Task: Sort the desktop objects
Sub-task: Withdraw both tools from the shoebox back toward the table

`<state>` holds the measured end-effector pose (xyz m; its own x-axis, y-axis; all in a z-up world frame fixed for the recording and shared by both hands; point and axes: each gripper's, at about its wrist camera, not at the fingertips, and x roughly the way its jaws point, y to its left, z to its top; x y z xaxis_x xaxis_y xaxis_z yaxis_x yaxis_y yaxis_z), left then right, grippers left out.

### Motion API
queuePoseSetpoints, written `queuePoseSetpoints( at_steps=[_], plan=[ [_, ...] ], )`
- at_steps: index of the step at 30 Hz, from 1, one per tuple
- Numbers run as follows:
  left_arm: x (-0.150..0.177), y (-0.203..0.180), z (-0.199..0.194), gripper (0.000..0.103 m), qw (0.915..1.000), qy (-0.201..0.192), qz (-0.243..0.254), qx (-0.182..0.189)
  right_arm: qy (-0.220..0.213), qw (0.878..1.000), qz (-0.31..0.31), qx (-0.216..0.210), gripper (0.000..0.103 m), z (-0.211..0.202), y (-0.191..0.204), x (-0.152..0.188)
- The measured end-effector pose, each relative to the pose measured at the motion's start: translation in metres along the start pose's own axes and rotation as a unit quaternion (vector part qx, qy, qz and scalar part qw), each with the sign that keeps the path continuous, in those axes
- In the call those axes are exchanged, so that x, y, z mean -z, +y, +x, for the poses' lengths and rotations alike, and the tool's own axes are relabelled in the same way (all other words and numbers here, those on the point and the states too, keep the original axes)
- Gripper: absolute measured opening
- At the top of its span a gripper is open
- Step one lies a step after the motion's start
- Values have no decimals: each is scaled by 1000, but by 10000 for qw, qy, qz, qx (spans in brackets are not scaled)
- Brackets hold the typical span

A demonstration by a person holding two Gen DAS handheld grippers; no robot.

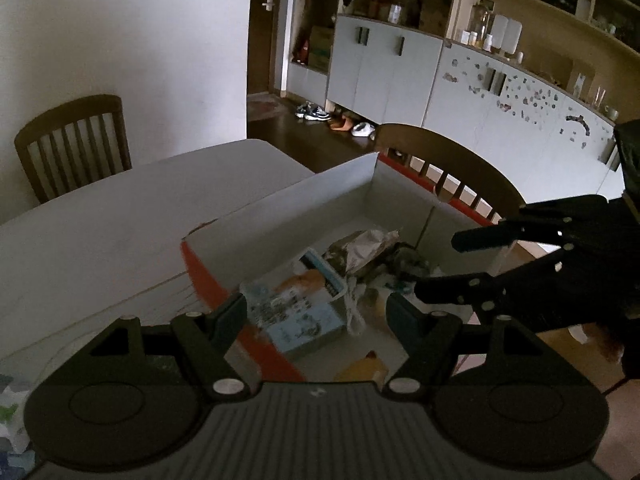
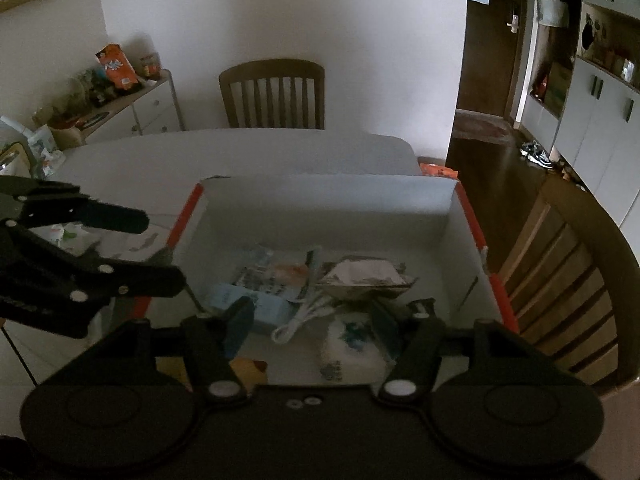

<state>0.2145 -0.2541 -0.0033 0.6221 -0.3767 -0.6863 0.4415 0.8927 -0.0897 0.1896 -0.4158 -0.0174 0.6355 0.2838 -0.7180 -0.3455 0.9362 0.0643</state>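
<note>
Left tongs wide, right tongs wide, both empty above cardboard box of packets

Home dining room — table, chairs, cupboards

A white box with red edges is sitting open on the table. Inside it, a blue packet, a crumpled wrapper, a white cord and a tissue pack are lying jumbled together.

Matte black left gripper, right gripper, silver screws, ribbed housings.
</note>
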Motion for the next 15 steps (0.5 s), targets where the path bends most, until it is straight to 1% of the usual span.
queuePoseSetpoints(
  at_steps=[2, 5, 6, 7, 8, 13, 15],
  plan=[
    [6, 5, -4, 76, 9998, 45, 69, -153, 28, 10000, 56, 64, 67, 2, 7, 0],
    [15, 19, -12, 77, 9997, 97, 33, -207, 37, 9999, 102, 97, 67, 3, 19, -1],
    [18, 24, -15, 79, 9996, 99, 27, -247, 30, 9999, 95, 125, 70, 3, 24, -1],
    [20, 28, -19, 82, 9995, 92, 28, -284, 13, 9998, 93, 148, 74, 3, 29, -2],
    [22, 33, -22, 86, 9995, 79, 32, -311, -9, 9998, 93, 169, 75, 2, 35, -3],
    [33, 58, -39, 90, 9993, 32, 53, -374, -65, 9995, 123, 267, 77, 3, 65, -10],
    [38, 70, -47, 99, 9993, 2, 50, -382, -84, 9996, 98, 268, 78, 4, 79, -14]
  ],
)
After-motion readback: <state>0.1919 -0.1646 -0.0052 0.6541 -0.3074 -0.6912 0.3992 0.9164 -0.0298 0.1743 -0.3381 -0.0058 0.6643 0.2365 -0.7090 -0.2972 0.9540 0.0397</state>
